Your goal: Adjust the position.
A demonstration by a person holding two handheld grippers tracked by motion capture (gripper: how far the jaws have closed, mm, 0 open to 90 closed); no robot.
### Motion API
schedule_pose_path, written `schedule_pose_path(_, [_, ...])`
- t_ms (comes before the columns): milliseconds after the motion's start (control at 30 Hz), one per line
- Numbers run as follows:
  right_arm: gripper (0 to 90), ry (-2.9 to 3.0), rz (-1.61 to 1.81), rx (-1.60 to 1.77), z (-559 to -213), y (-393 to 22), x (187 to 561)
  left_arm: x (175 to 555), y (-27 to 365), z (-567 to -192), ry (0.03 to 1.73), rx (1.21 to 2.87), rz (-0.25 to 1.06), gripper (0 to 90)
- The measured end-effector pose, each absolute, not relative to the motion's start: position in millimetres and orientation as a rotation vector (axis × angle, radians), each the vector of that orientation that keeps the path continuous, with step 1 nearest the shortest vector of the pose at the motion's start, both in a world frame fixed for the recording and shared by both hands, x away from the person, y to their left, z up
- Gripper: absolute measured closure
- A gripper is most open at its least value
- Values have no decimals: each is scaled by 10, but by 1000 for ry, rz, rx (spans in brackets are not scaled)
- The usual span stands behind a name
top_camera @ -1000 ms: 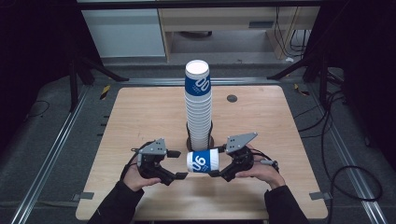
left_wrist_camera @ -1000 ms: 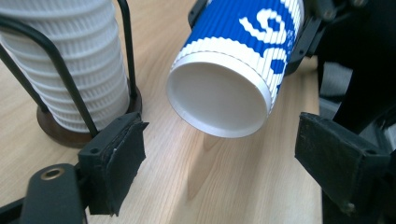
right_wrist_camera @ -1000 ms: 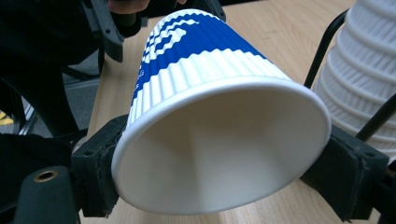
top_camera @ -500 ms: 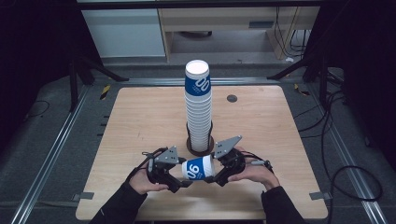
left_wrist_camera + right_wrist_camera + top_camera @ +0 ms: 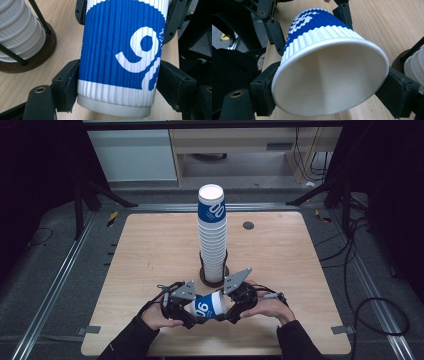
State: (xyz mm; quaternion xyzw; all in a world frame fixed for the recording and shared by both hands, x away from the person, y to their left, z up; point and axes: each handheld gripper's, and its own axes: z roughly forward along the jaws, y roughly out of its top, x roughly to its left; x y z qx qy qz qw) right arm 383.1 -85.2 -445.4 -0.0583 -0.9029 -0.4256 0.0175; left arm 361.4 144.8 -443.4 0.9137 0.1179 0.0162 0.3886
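Cup (image 5: 207, 305), blue & white ribbed paper, lay on its side just above the surface (image 5: 150, 250), near the front edge, held between both tools w/ the tall cup stack (image 5: 212, 235) in its dark holder (image 5: 214, 279) right behind. Left tool (image 5: 192, 312) clamped the base end: in the left gripper view its pads (image 5: 68, 86) pressed the cup (image 5: 120, 57) on both sides near the bottom rim. Right tool (image 5: 227, 309) clamped the mouth end: in the right gripper view the pads (image 5: 265, 91) sat against the open rim of the cup (image 5: 329, 80), jaws part-way closed on it.

Likely step: a handover between hands, or re-orienting the cup before it goes on the stack.

Risks from here:
- Crushing the rim. Thin paper at the mouth, no support inside; more squeeze from the right tool would ovalise or crease it, and then it may not nest.
- Tearing or twisting. Both tools gripped at once, so any pull apart or mismatched wrist roll would load the cup wall.
- Drop. If one tool lets go before the other has a firm hold, the tapered ribbed wall could slide out and roll off the front edge.
- Knocking the stack. It stood close behind the hands and very tall; a lift w/out clearance could tip it.
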Motion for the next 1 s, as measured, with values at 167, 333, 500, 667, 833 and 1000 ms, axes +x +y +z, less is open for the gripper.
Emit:
schedule_pose_path(167, [129,-2798,-1364,-183,-4443,-865,3836,3609,1464,-4414,304,2299,46,251])
schedule_pose_path(333, [95,-2762,-1456,-225,-4378,-936,3853,3635,1534,-4378,336,2260,52,257])
schedule_pose_path(500, [78,-2734,-1562,-305,-4287,-1078,3887,3677,1655,-4322,388,2199,71,258])
schedule_pose_path(667, [77,-2679,-1691,-429,-4228,-1224,3938,3720,1789,-4263,450,2109,99,258])
schedule_pose_path(833, [77,-2603,-1774,-506,-4215,-1303,3960,3719,1849,-4216,471,2026,121,258])
schedule_pose_path(1000, [77,-2542,-1809,-507,-4197,-1292,3941,3695,1828,-4200,455,1989,115,258])
